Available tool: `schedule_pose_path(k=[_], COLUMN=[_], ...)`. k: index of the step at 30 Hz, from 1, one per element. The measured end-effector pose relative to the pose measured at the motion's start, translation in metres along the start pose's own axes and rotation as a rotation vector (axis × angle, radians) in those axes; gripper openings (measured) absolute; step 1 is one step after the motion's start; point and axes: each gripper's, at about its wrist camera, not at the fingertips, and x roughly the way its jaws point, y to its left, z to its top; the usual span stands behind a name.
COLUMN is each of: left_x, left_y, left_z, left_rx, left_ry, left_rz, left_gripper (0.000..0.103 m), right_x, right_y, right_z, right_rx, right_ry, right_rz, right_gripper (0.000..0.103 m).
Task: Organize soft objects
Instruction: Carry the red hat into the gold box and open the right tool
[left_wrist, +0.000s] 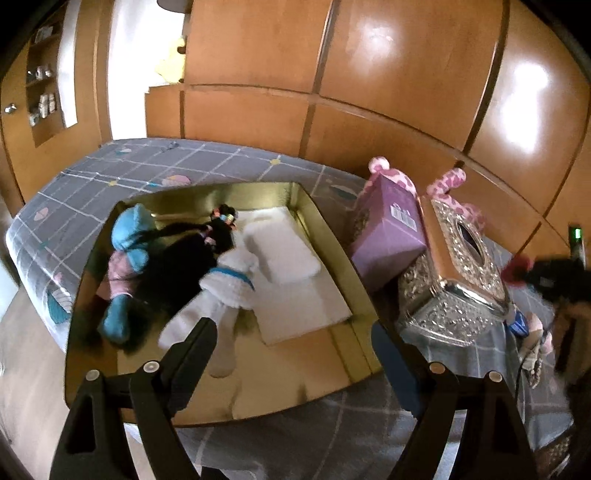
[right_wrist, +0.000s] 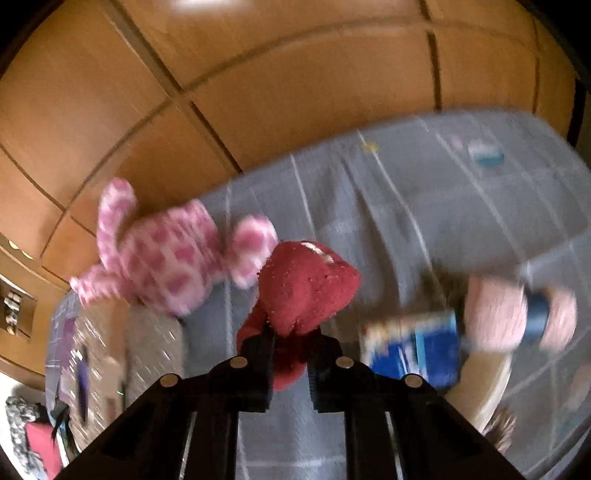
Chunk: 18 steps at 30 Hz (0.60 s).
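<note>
From the left wrist we look down on a gold tray (left_wrist: 325, 236) lying on a grey checked bedsheet (left_wrist: 110, 170). In the tray lie a blue toy (left_wrist: 129, 236) at the left, a dark-haired doll (left_wrist: 184, 258) in the middle, a white toy (left_wrist: 221, 291) beside it and a white cloth (left_wrist: 288, 273) toward the right. Our left gripper (left_wrist: 295, 347) hangs over the near end of the tray, fingers spread wide with nothing between them; the left finger overlaps the white toy's leg in the picture, though we cannot tell whether it touches.

Right of the tray a purple box (left_wrist: 388, 229) leans against a silver tissue box (left_wrist: 458, 273), with a pink spotted toy (left_wrist: 399, 177) behind both. These crowd the strip of bed between the tray and the wooden wardrobe (left_wrist: 369, 74).

From the right wrist, badly blurred, our right gripper (right_wrist: 291, 354) is closed tight on a red toy (right_wrist: 306, 284), which stands up from between the fingers above the sheet. The pink spotted toy lies just to its left, near the wardrobe. To the right lies a doll in blue with pink limbs (right_wrist: 480, 325), close beside the red toy. At far left the silver tissue box and the purple box show as smears.
</note>
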Motion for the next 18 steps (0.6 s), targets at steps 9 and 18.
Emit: schedule_pose_path(k=[9,18], left_x=[0.003,-0.005], left_y=[-0.005,0.01], left_z=[-0.008,-0.009], left_rx=[0.008,-0.019], left_ry=[0.03,0.019], left_rz=[-0.012,0.015], left_gripper=[0.086,0.086], right_x=[-0.021,-0.024], right_y=[0.12,0.252], right_z=[0.044,-0.01], right_rx=[-0.233,-0.511], right_ry=[-0.101,0.001], right_rz=[0.103,0.374], right_gripper=[0.013,0.013])
